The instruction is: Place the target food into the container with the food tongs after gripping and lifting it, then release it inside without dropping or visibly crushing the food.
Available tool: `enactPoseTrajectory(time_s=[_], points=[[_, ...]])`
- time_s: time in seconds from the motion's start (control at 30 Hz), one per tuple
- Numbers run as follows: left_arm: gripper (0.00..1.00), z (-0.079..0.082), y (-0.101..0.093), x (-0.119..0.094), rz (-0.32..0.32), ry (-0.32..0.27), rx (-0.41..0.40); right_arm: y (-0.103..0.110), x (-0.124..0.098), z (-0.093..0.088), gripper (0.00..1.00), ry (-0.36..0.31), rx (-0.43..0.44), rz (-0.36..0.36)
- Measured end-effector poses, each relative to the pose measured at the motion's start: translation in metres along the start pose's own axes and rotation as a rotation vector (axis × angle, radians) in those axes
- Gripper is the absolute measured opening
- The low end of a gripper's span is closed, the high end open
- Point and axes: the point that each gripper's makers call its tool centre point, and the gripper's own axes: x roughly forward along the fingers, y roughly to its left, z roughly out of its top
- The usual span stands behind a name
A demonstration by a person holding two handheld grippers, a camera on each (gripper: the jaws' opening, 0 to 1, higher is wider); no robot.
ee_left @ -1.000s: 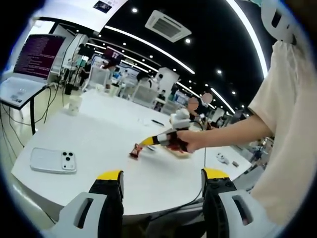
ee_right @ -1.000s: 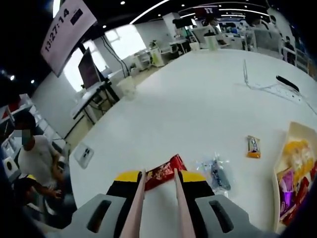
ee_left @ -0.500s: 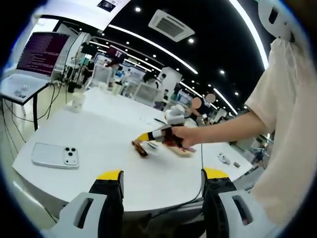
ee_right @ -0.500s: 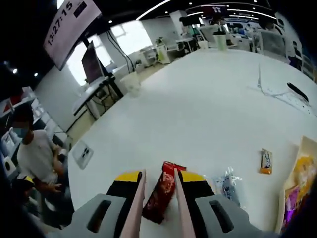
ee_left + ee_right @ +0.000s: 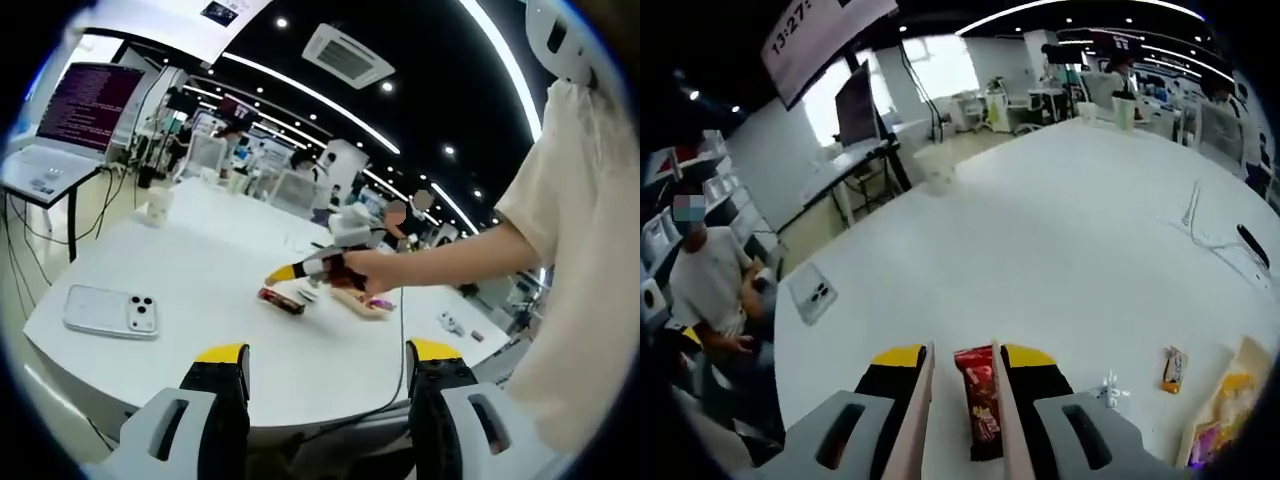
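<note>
- Red snack (image 5: 978, 404) sits pinched between the pink tongs (image 5: 958, 420) that the right tool (image 5: 962, 372) carries, its length running along the blades, lifted clear of the white table (image 5: 1040, 230).
- From the left tool view the same snack (image 5: 281, 300) hangs just above the table (image 5: 200, 290) at the tip of the right tool (image 5: 305, 267), held out by a hand (image 5: 362, 275).
- Right tool: narrow — squeezed on the tongs, which in turn grip the snack. Left tool (image 5: 326, 358): jaws wide apart, holding nothing, poised off the near edge.
- Progress, as I judge it: gripping and lifting look done; the wrapper shows no visible crushing. Left to do — carry it to the tray (image 5: 1230, 420), lower it inside, let go.
- That tray lies at the lower right of the right tool view, already holding yellow and pink packets; in the left tool view it (image 5: 362, 301) sits just beyond the hand.
- Room: broad bare table lies ahead and to the left. Toward the tray, a small orange packet (image 5: 1173, 368) and a clear wrapper (image 5: 1110, 388) lie on the table, so the carry should stay high.
- A phone (image 5: 108, 312) rests near the left edge, well apart from the snack; a cable (image 5: 1210, 230) and a dark pen (image 5: 1252, 246) lie further off.
</note>
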Motion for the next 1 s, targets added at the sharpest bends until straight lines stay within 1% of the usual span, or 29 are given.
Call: enactPoseTrajectory(time_s=[0.17,0.27,0.57,0.7,0.77,0.97,1.0], points=[[0.63,-0.004,0.001,-0.003,0.004,0.000,-0.007,-0.010,-0.007,-0.008,0.29,0.032,-0.067,-0.018],[0.63,-0.009,0.000,-0.001,0.000,0.012,-0.014,-0.008,-0.010,-0.014,0.29,0.047,-0.089,-0.024],[0.63,-0.012,-0.009,0.007,-0.019,0.023,-0.014,-0.003,-0.015,-0.033,0.29,0.094,-0.152,-0.028],[0.63,-0.014,-0.010,0.008,-0.025,0.027,-0.013,-0.010,-0.013,-0.039,0.29,0.110,-0.186,-0.049],[0.63,-0.014,-0.010,0.008,-0.023,0.026,-0.015,-0.014,-0.012,-0.040,0.29,0.116,-0.224,-0.063],[0.63,-0.014,-0.007,0.004,-0.011,0.023,-0.020,-0.014,-0.006,-0.045,0.29,0.131,-0.233,-0.053],[0.63,-0.013,-0.007,0.004,-0.010,0.022,-0.020,-0.011,-0.006,-0.046,0.29,0.132,-0.227,-0.053]])
